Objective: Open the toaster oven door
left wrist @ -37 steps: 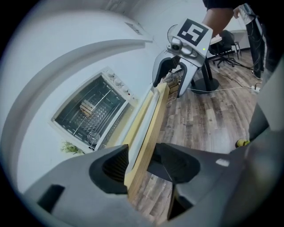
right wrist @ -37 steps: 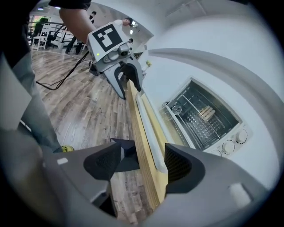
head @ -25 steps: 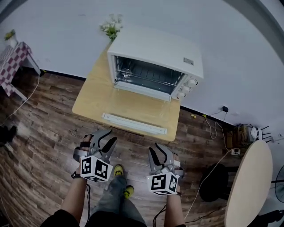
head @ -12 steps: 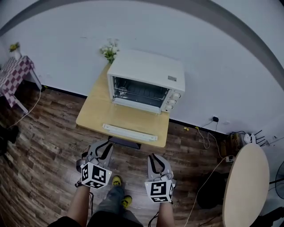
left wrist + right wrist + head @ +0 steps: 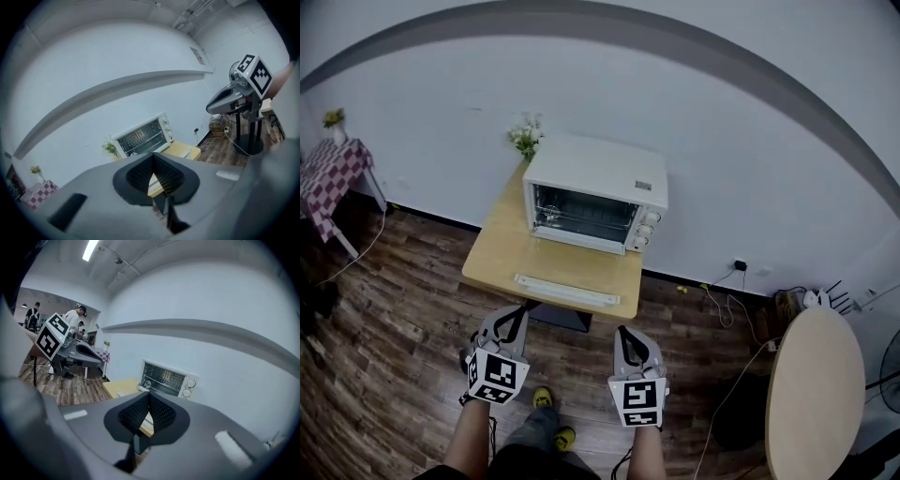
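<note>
Toaster oven door (image 5: 563, 290): lying swung fully down, flat above the wooden desk (image 5: 490, 255), with the white handle edge nearest the camera and the hinge along the bottom front of the toaster oven (image 5: 598, 176). Sitting at the back of that desk, against the pale wall (image 5: 722, 141), beside a small bunch of flowers (image 5: 528, 138) at the rear left corner. Gaping wide, showing the wire rack (image 5: 581, 214) inside and the knobs (image 5: 643, 229) down the right side of the front. Judging by all this, looking at a task already done: opening complete, nothing left to pull, no further swing available. Standing well back on the plank floor (image 5: 394, 309), holding the left gripper (image 5: 153, 160) and the right gripper (image 5: 148, 401) close to the body, side by side, well apart from desk and door alike, touching neither. Pressing the ribbed pads (image 5: 139, 174) of the left gripper together, after just closing them, with nothing caught between; doing the same on the right, again pinching nothing. Pointing both roughly toward the oven, seen small and distant past the closed tips in each gripper view. Remaining, at most, lowering the pair and ending the take; possibly checking for a steady rest of the door, though appearing steady from here
</note>
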The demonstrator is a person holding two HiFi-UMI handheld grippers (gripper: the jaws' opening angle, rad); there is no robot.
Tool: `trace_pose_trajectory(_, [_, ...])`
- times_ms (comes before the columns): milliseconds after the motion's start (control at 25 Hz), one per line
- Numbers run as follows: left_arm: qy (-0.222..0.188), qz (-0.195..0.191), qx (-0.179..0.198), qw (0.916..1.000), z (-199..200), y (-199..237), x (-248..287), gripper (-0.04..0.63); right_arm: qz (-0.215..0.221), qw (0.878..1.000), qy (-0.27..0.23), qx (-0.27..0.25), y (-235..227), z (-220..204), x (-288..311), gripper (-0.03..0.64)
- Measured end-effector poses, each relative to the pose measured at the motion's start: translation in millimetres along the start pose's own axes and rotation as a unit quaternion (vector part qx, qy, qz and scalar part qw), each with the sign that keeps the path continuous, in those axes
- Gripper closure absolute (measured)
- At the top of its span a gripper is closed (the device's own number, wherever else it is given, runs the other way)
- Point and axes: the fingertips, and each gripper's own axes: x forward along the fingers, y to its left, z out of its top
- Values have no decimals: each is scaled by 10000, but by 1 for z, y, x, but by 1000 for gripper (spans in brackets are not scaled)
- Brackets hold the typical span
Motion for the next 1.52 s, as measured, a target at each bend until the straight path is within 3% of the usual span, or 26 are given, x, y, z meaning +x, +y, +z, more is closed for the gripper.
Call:
trace_pose_trajectory(240, [-243,147,-198,9994,22,4,-21,607,-168,9997,-15,-200,2,12,-18,604])
trace_pose_trajectory(640, [-484,163,-529,9973,54,16,-45,607,-430,9982,-340,259,-17,43,-40,604])
trace_pose_trajectory(1080, [-750,308,-730,9940,77,39,-69,606,-729,9950,-581,350,-33,68,-58,604])
trace_pose_trajectory(1320, [-889,356,-927,9911,84,42,-71,606,-743,9917,-823,656,-41,74,-67,606])
trace_pose_trajectory(1520, [-941,379,-877,9910,93,42,-73,606,-831,9915,-810,583,-46,79,-72,606])
